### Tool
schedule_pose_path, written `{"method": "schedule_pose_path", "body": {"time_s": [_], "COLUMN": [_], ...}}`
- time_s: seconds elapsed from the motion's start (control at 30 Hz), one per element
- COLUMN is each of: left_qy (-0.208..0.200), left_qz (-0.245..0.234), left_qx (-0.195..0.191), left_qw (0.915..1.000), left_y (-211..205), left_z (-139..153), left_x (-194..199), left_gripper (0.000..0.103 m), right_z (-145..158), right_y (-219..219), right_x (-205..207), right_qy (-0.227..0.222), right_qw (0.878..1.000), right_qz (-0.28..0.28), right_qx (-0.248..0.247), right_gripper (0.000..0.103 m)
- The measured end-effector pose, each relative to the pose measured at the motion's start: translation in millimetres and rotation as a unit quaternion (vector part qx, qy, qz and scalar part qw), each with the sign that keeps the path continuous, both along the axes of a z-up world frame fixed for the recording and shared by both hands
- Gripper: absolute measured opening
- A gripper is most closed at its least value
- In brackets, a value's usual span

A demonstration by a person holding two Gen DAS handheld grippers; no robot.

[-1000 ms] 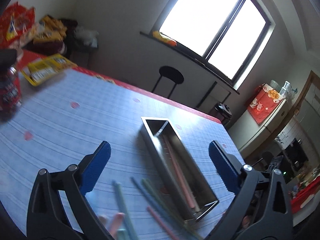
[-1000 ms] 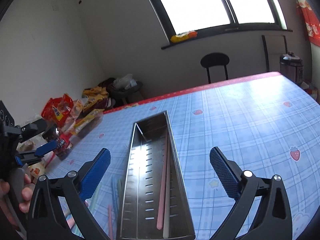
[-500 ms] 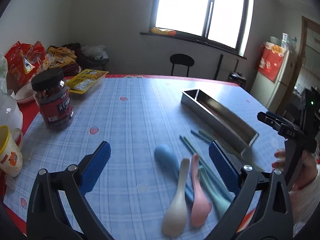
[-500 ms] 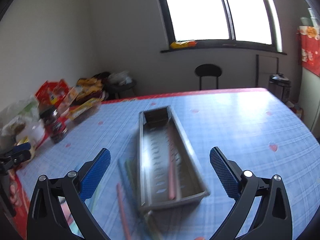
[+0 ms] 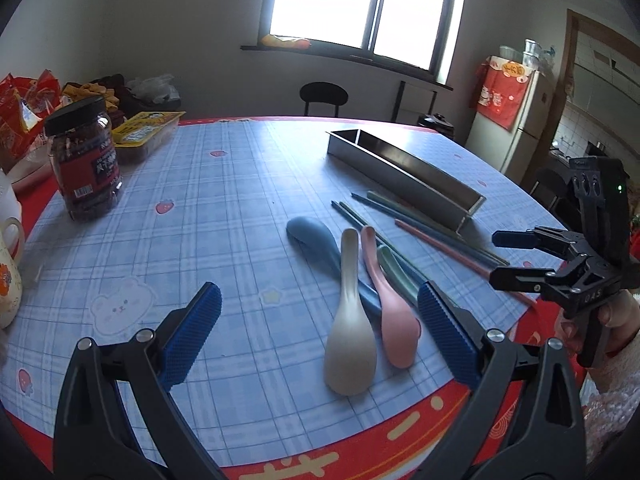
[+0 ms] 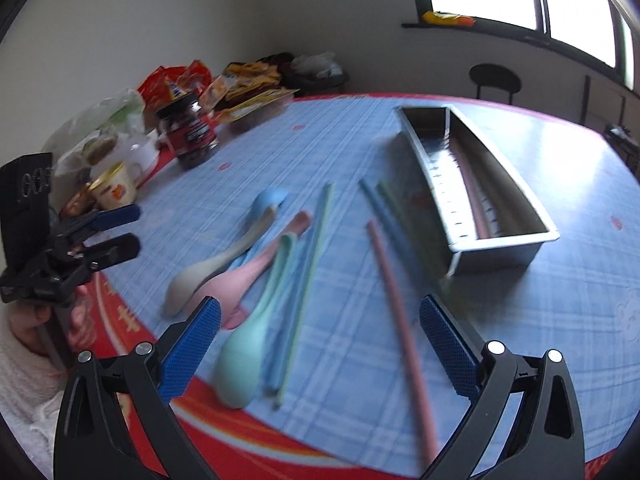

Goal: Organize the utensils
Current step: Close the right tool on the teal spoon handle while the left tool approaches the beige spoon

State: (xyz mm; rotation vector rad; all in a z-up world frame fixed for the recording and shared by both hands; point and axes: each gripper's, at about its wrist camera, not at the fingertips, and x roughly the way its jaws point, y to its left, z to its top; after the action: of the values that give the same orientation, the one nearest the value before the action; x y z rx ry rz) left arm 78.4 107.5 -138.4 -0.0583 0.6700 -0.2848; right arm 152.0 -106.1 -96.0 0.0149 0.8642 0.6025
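Both tongs spread wide, nothing pinched. Left tongs (image 5: 320, 320) hover low over the near desk edge; right tongs (image 6: 320, 332) likewise, from the opposite side.

Long stainless steel tray (image 6: 496, 236) sits ahead-right of the right tongs, ahead of the left ones; at least one pink stick already lies inside. Loose items lie on the blue plaid desk (image 5: 192, 216):
- cream plastic spoon (image 5: 349, 344) and pink plastic spoon (image 5: 394, 320), directly between the left fingers, touching side by side
- blue spoon (image 5: 312, 236) and mint-green spoon (image 6: 248, 360), overlapping that same cluster
- pink chopstick (image 6: 400, 320) between the right fingers, alone
- blue and green chopsticks (image 6: 308, 280) bunched beside the spoons

Risks, my read:
- spoons overlap, so closing on one likely drags or pinches a neighbour
- thin chopsticks lie flat; fingers may skid off or roll them toward the near desk edge
- both tongs working one pile could collide
- right view is motion-blurred, so alignment is uncertain
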Motion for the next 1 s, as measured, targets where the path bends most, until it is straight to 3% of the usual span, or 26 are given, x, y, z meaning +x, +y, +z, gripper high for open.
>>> {"method": "schedule_pose_path", "body": {"time_s": [0.07, 0.1, 0.13, 0.23, 0.33, 0.63, 1.0], "left_qy": [-0.002, -0.006, -0.009, 0.001, 0.003, 0.018, 0.034], "left_qz": [-0.003, 0.001, 0.001, -0.006, -0.018, -0.04, -0.05], "left_qx": [-0.006, -0.01, -0.017, -0.027, -0.028, -0.037, -0.055], "left_qw": [1.0, 0.9999, 0.9998, 0.9996, 0.9994, 0.9984, 0.9966], "left_y": [1, 3, 5, 7, 5, 0, 2], "left_z": [-3, -4, -5, -9, -14, -18, -22], "left_x": [-1, -2, -2, 0, -2, -1, 3], "left_gripper": [0.096, 0.094, 0.088, 0.073, 0.064, 0.056, 0.054], "right_z": [-3, -4, -6, -13, -18, -30, -29], "right_y": [5, 8, 13, 29, 42, 54, 74], "right_x": [-7, -9, -11, -15, -21, -20, -24], "right_qy": [0.018, 0.027, 0.038, 0.065, 0.077, 0.106, 0.075], "right_qw": [1.0, 0.999, 0.999, 0.997, 0.996, 0.994, 0.992], "right_qz": [0.01, 0.015, 0.02, 0.037, 0.05, 0.032, 0.04], "right_qx": [0.018, 0.024, 0.027, 0.012, -0.003, -0.023, -0.092], "right_gripper": [0.091, 0.08, 0.067, 0.05, 0.042, 0.039, 0.039]}}
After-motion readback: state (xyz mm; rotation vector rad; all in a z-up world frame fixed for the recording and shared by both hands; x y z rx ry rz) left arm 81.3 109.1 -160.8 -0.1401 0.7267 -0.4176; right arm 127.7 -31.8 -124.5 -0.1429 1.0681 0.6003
